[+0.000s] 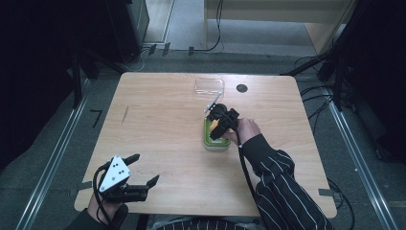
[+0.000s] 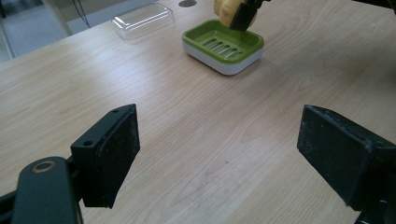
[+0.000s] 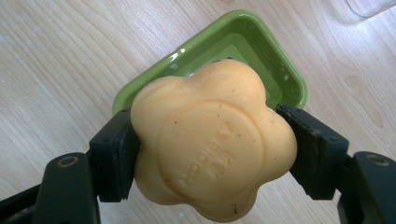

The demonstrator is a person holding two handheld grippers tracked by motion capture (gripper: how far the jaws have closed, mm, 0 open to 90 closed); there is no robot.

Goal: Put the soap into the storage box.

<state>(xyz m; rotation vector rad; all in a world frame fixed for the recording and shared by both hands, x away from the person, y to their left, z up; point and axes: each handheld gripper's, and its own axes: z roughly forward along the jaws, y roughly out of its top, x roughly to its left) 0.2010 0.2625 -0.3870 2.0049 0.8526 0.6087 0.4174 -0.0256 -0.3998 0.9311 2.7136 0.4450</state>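
Note:
A flower-shaped orange soap [image 3: 212, 140] is clamped between the black jaws of my right gripper [image 3: 209, 147], which is shut on it. The soap [image 1: 215, 128] hangs just above a green soap dish [image 1: 208, 136] with a white base at the table's middle right. Seen from the left gripper view, the dish [image 2: 224, 44] with its slotted floor lies ahead, the soap [image 2: 225, 11] above its far end. My left gripper [image 1: 145, 168] rests at the front left of the table, open, its pads [image 2: 116, 151] wide apart with bare wood between them.
A clear plastic lid [image 1: 208, 85] lies at the back of the wooden table [image 1: 158, 124], beside a round black grommet [image 1: 242, 88]. A striped sleeve [image 1: 282, 187] reaches in from the front right. Cables run over the grey floor around the table.

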